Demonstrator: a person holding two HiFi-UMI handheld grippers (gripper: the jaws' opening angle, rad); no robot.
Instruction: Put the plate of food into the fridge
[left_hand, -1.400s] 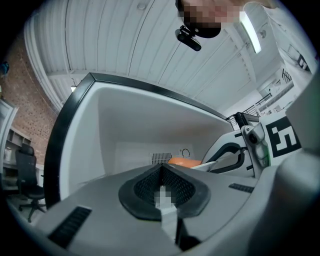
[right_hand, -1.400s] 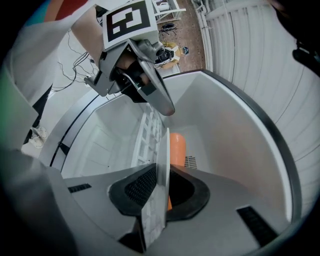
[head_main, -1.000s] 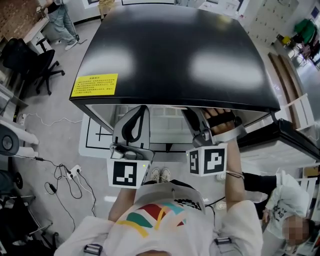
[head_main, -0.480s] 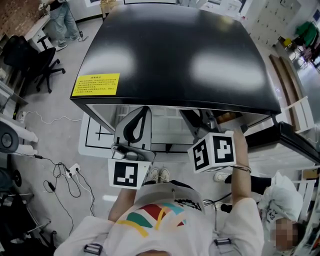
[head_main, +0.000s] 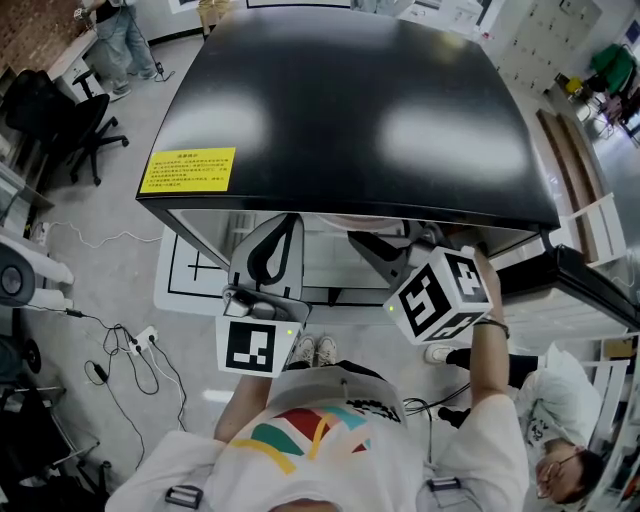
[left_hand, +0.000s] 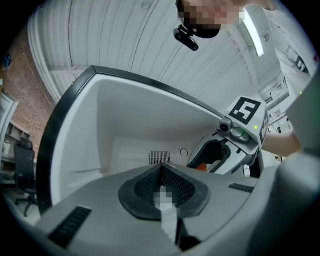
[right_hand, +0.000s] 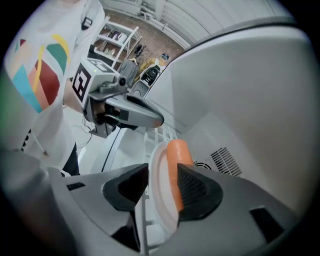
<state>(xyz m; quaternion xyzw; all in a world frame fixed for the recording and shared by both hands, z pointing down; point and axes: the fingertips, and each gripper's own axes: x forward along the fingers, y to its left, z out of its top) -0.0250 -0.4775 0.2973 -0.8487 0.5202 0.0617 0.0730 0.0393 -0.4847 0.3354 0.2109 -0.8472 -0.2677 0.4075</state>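
Note:
The small fridge (head_main: 340, 110) has a black top and stands open toward me. In the right gripper view a white plate (right_hand: 159, 200) with an orange sausage-like food (right_hand: 176, 160) sits between the jaws of my right gripper (right_hand: 164, 186), over the white wire shelf (right_hand: 155, 137). Those jaws have just been opening; a gap shows beside the plate's rim. In the head view the right gripper (head_main: 388, 245) reaches under the fridge top. My left gripper (left_hand: 161, 170) is shut with nothing in it, at the fridge mouth (head_main: 268, 255), left of the right one.
The fridge door (head_main: 590, 290) hangs open at the right. A yellow label (head_main: 188, 170) is on the fridge top. An office chair (head_main: 70, 130) and floor cables (head_main: 130, 350) are at the left. Another person (head_main: 560, 440) is at the bottom right.
The right gripper has rolled, and its marker cube has turned and shifted right and down. The left gripper has stayed still.

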